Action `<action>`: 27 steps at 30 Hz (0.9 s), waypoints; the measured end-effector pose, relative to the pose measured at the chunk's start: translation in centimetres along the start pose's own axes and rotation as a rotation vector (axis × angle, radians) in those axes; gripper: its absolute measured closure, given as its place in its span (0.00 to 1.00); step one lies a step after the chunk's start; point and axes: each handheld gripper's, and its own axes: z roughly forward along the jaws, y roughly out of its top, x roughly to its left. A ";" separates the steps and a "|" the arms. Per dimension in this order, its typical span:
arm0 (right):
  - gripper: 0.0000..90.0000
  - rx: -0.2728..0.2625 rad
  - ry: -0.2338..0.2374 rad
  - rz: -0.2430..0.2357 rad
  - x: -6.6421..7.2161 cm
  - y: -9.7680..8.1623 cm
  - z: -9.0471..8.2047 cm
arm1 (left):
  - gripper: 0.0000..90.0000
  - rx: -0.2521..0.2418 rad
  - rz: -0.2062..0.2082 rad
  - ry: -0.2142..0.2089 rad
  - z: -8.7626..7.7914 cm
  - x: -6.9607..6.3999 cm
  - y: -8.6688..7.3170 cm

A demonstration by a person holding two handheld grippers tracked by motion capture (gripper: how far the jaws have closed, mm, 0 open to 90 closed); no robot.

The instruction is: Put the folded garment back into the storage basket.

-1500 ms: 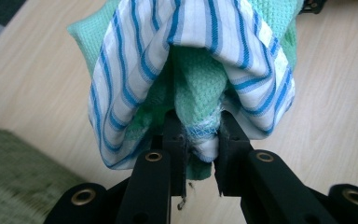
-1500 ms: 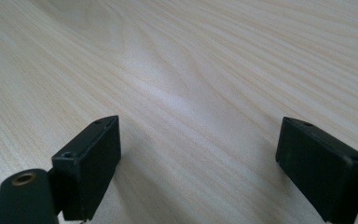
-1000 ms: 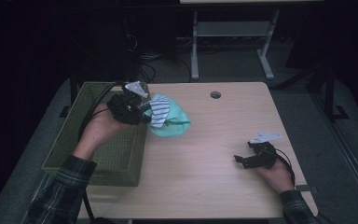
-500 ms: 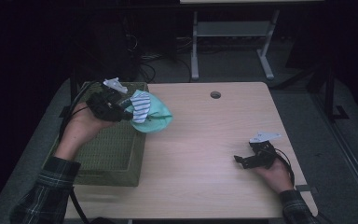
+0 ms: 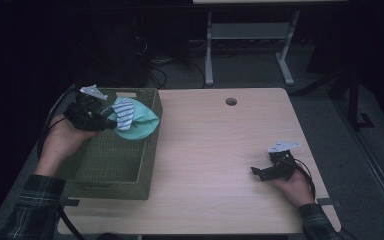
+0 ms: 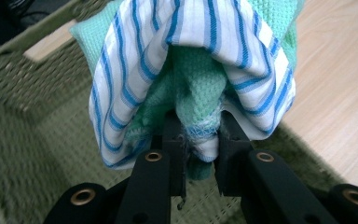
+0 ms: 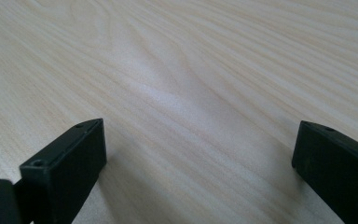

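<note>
At the left side of the table [image 5: 215,165] stands a green woven basket [image 5: 111,162], and it reaches a little over the table's left edge. The left gripper [image 5: 106,113] is held above the far part of this basket by the person's left hand [image 5: 62,142]. Its jaws are closed tight on a bundle of cloth [image 5: 132,120], so the cloth hangs in the air over the basket, close to its right wall. In the left gripper view the bundle has two layers: a white cloth with blue stripes [image 6: 256,70] is wrapped on the outside, and a mint green knitted cloth [image 6: 193,77] is inside it. The pinched part sits between the two black jaws. Whether these are two separate pieces or one piece I cannot tell.

In the middle the wooden surface is bare, with a round cable hole [image 5: 231,101] near the far edge.

At the right side, the right gripper [image 5: 256,172] rests low on the table, held by the right hand [image 5: 294,186]. In the right gripper view its jaws stand wide apart, with only the light wood grain between them.
</note>
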 end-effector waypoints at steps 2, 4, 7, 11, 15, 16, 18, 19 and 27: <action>0.03 0.000 0.000 0.000 0.0 0.0 0.0 | 0.85 -0.003 -0.028 0.000 0.0 0.4 -0.7; 0.03 0.000 0.000 0.001 0.0 0.0 0.0 | 0.85 0.000 -0.044 0.009 0.2 0.9 -1.3; 0.03 -0.001 0.000 -0.001 0.0 0.0 0.0 | 0.85 -0.004 -0.077 0.019 0.5 1.5 -2.2; 0.03 0.001 -0.001 0.002 0.0 0.0 0.0 | 0.85 0.008 -0.111 0.028 1.3 2.3 -3.4; 0.03 0.000 0.000 -0.001 0.0 0.0 0.0 | 0.85 0.017 -0.137 0.031 2.5 2.9 -4.6; 0.03 0.000 0.000 -0.001 0.0 0.0 0.0 | 0.85 0.019 -0.147 0.029 2.8 3.0 -4.8; 0.03 0.000 -0.001 -0.003 0.0 0.0 0.0 | 0.85 0.029 -0.154 0.035 3.5 3.1 -5.4; 0.03 -0.001 0.000 -0.002 0.0 0.0 0.0 | 0.85 0.036 -0.155 0.036 3.9 3.2 -5.6; 0.03 -0.001 0.000 -0.002 0.0 0.0 0.0 | 0.84 0.083 -0.175 0.014 7.2 3.4 -7.2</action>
